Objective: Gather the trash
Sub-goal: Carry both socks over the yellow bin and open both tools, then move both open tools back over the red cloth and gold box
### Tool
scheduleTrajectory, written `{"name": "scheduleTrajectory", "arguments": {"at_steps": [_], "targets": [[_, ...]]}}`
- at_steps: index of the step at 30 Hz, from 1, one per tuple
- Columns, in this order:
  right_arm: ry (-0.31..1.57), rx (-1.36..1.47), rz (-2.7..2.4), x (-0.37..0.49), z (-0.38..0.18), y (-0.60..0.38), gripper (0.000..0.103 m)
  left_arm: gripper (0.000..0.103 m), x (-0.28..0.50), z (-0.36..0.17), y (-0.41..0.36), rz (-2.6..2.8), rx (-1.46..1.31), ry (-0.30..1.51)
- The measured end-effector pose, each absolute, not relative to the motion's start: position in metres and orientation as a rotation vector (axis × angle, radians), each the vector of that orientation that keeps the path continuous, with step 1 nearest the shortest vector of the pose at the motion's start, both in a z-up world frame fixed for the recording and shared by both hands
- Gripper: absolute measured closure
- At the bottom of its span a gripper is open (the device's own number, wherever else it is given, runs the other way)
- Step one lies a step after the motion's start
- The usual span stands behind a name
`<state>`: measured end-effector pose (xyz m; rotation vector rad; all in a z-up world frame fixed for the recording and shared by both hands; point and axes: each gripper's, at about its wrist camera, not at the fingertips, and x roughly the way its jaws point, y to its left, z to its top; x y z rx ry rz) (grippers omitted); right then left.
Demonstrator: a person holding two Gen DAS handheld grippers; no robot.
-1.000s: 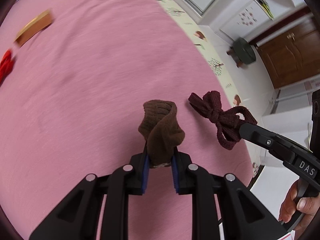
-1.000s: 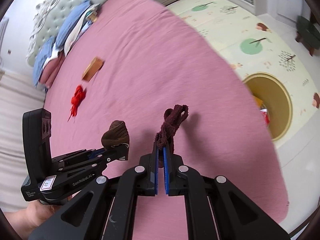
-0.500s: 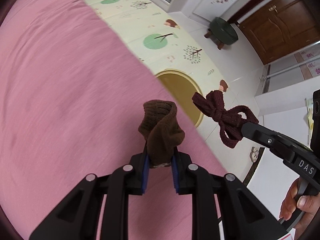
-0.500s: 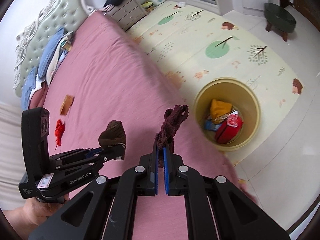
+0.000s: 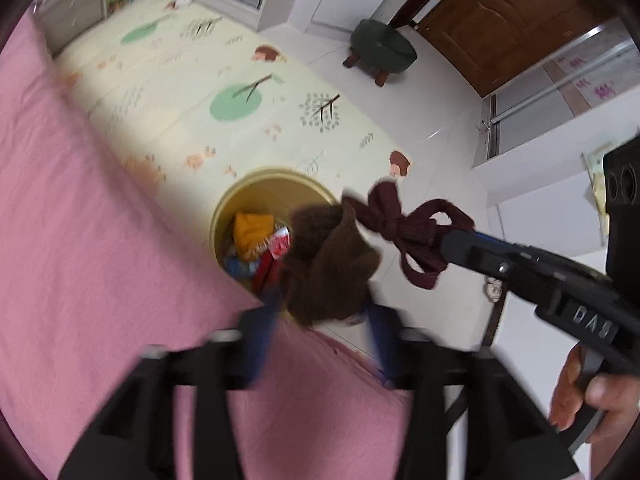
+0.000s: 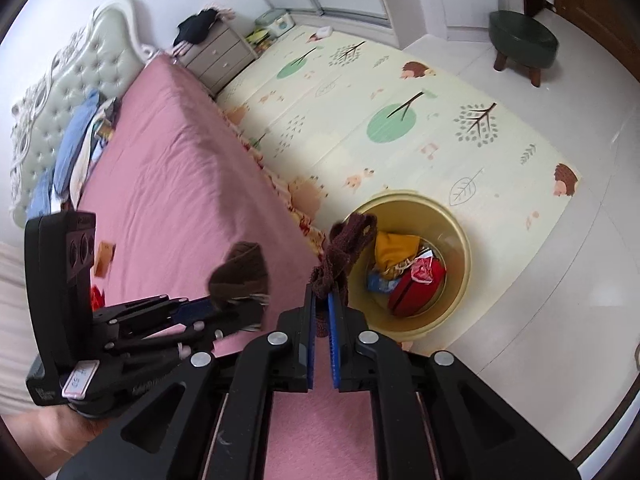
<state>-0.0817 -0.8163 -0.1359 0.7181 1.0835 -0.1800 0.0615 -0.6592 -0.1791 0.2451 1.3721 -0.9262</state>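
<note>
Beside the pink bed (image 6: 168, 184), above the yellow bin (image 6: 460, 240), your left gripper (image 5: 320, 316) spread wide, brown sock (image 5: 328, 264) loose between its fingers, your right gripper (image 6: 322, 308) pinched the maroon knotted lace (image 6: 344, 248).

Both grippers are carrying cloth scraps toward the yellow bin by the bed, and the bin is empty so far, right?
Not empty. The right wrist view shows the yellow bin already holding trash, including something orange and something red. The rest holds: the left gripper has the brown sock, and the right gripper has the maroon lace.
</note>
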Motion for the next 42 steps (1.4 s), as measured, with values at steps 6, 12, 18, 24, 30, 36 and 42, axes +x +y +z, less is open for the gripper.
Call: {"name": "scheduleTrajectory", "arguments": {"at_steps": [6,12,18,24,30,36,42], "targets": [[1.067,0.723,-0.227,-0.087,-0.134,-0.833,0.071,0.031,0.063,-0.179,-0.664,-0.924,0.272,1.361],[1.082,0.714,-0.198,-0.083,-0.135,-0.824,0.071,0.031,0.065,-0.181,-0.647,-0.887,0.254,1.379],[1.097,0.69,-0.128,-0.069,-0.129,-0.792,0.071,0.031,0.066,-0.174,-0.612,-0.836,0.238,1.366],[1.125,0.648,-0.026,-0.048,-0.123,-0.738,0.071,0.031,0.07,-0.166,-0.552,-0.747,0.198,1.362],[1.152,0.585,0.075,-0.03,-0.115,-0.67,0.071,0.031,0.074,-0.163,-0.476,-0.644,0.141,1.356],[1.195,0.519,0.184,-0.022,-0.113,-0.588,0.071,0.031,0.067,-0.165,-0.392,-0.54,0.093,1.36],[1.241,0.468,0.269,-0.014,-0.118,-0.506,0.071,0.031,0.061,-0.169,-0.312,-0.453,0.042,1.366]]}}
